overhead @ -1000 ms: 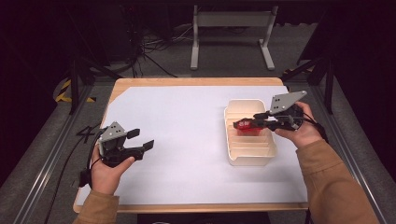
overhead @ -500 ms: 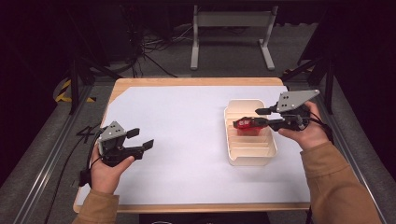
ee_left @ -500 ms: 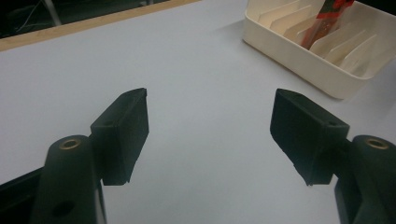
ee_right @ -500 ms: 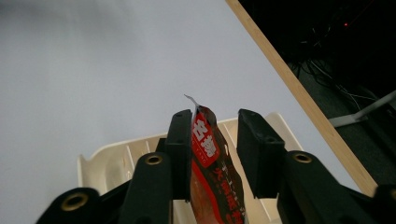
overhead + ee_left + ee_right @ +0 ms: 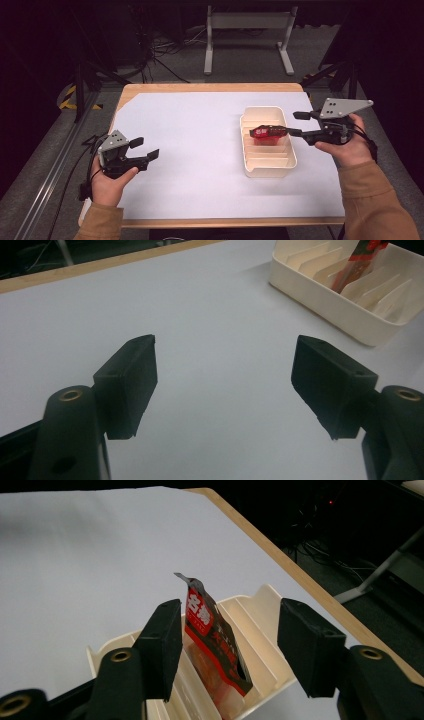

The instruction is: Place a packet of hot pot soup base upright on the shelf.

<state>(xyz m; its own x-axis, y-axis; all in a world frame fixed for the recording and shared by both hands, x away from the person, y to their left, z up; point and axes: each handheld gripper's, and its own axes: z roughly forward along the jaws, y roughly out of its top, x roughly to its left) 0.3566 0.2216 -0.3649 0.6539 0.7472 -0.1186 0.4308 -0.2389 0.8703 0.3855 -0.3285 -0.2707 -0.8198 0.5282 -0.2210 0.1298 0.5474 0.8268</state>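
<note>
Red printed foil, crinkled and thin: a snack packet (image 5: 212, 630) stands on edge in a slot of the cream divided tray (image 5: 269, 165), leaning against one of the upright dividers, its crimped top corner rising above the tray rim. Judged from its slack seams and creases, the packet is light and soft, liable to buckle or slide between hard pads, and its contents may crush under a firm squeeze; the flat crimped upper edge offers the stiffest place to take hold. The right gripper (image 5: 227, 635) straddles the packet, its jaws spread with one just beside each face and neither clearly touching it. The tray, seemingly light plastic, sits on the right part of the white sheet (image 5: 190, 130) covering the wooden table (image 5: 210, 88) and may shift if the packet drags on a divider. The left gripper (image 5: 142, 152) hangs well apart over the sheet's left side, jaws spread on nothing.
</note>
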